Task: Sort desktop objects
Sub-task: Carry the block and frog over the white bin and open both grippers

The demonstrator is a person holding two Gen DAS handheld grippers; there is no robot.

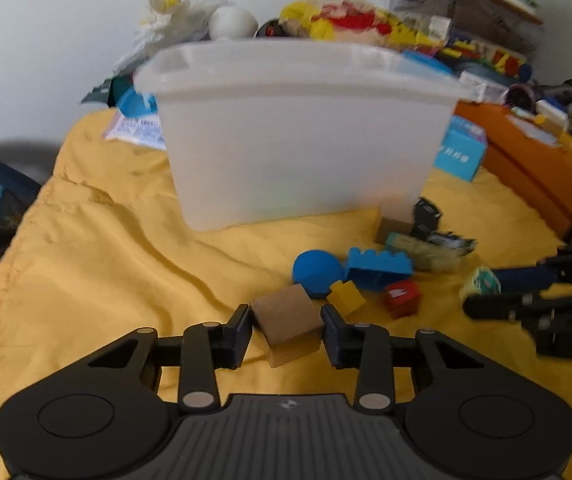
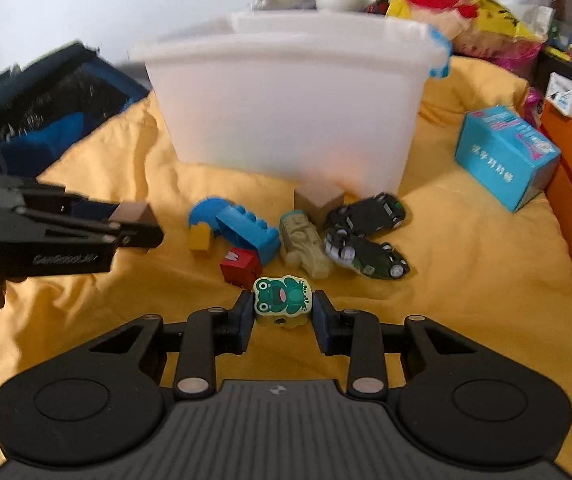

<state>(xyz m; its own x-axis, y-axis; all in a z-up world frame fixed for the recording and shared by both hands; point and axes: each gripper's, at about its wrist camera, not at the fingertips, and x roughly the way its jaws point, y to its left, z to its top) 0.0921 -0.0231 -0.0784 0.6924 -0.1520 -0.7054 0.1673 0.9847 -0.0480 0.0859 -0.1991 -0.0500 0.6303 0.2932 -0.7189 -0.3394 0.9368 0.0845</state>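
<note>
My left gripper [image 1: 287,322] is shut on a wooden cube [image 1: 288,322], held tilted above the yellow cloth [image 1: 86,248]. It also shows in the right wrist view [image 2: 136,220] at the left, with the cube [image 2: 134,213] between its fingers. My right gripper [image 2: 282,308] is shut on a frog block [image 2: 282,298]; it shows in the left wrist view [image 1: 482,288] at the right with the frog block [image 1: 481,281]. A translucent white bin [image 1: 298,132] [image 2: 286,108] stands behind a pile of toys: blue ball [image 1: 317,272], blue brick [image 2: 248,233], red block [image 2: 241,266], two toy cars [image 2: 366,252].
A second wooden cube [image 2: 318,200] leans at the bin's base. A cream figurine [image 2: 304,246] lies among the toys. A blue carton [image 2: 506,156] and orange boxes [image 1: 538,160] sit to the right. Bags and clutter fill the back. A dark blue crate [image 2: 46,120] is at the left.
</note>
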